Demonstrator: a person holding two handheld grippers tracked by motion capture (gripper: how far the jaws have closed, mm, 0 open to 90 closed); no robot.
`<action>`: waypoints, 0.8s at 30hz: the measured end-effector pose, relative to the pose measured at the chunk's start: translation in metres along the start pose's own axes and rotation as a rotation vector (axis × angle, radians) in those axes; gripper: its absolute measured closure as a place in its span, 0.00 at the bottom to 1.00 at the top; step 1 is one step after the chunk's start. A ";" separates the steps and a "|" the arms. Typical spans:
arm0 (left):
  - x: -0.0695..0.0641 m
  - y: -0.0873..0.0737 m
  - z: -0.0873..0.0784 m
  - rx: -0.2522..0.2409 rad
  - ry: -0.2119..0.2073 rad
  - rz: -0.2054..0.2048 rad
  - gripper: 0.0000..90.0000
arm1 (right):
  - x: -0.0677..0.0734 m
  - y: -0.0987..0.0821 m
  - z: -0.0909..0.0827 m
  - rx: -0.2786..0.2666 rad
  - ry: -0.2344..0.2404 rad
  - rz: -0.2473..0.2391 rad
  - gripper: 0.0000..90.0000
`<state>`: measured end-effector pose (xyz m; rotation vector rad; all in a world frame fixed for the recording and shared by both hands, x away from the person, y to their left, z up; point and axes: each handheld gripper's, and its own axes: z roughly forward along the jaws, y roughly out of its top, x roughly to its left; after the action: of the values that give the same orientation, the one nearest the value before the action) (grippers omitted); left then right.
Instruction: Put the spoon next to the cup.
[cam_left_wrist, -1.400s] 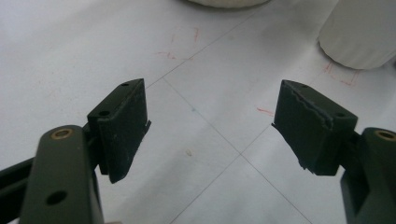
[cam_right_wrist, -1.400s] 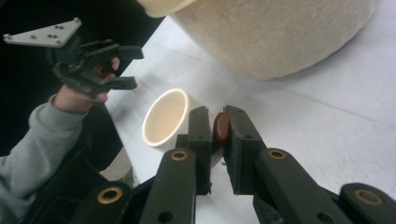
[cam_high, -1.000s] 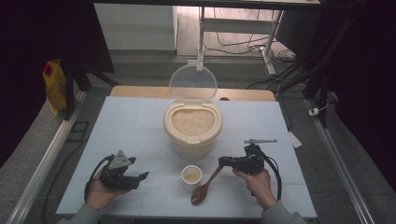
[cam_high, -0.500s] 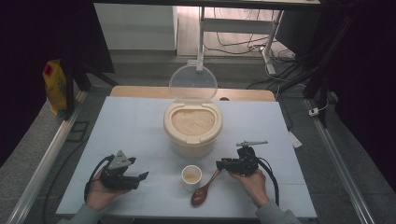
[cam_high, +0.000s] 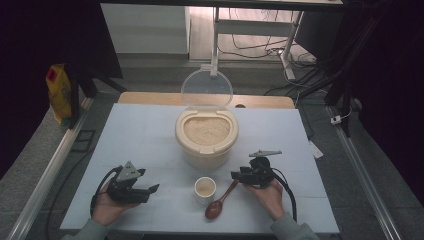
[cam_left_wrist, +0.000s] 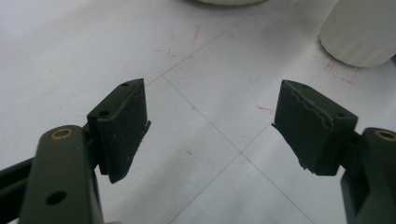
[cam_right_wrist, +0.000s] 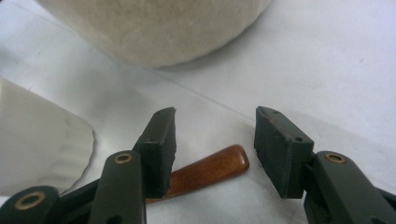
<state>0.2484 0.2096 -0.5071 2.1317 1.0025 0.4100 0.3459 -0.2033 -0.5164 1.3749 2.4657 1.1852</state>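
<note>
spoon (cam_high: 218, 202) — reddish-brown | cup (cam_high: 205, 189) — white | container (cam_high: 206, 145) — cream

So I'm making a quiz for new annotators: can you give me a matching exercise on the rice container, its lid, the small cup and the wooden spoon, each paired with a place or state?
Things:
1. rice container
2. lid
3. small cup
4. wooden spoon
5. left gripper

Places or states:
a. lies on the table, handle end between the right gripper's open fingers
b. stands upright, hinged open
c. table centre, filled with rice
d. open, nothing between its fingers
e. stands just left of the spoon

Pairs: 1-c, 2-b, 3-e, 4-a, 5-d
</note>
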 end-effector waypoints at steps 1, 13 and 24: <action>0.000 0.000 0.000 -0.004 0.000 -0.004 0.28 | 0.000 0.000 0.000 -0.007 -0.001 -0.007 0.54; 0.000 -0.002 -0.002 -0.012 0.000 -0.016 0.28 | -0.004 -0.011 -0.034 -0.135 -0.034 -0.156 0.49; -0.002 -0.001 -0.001 -0.011 -0.007 -0.018 0.28 | -0.020 -0.035 -0.069 -0.181 -0.090 -0.209 0.49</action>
<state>0.2459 0.2096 -0.5069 2.1115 1.0127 0.3976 0.3053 -0.2693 -0.4969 1.0705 2.3088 1.2339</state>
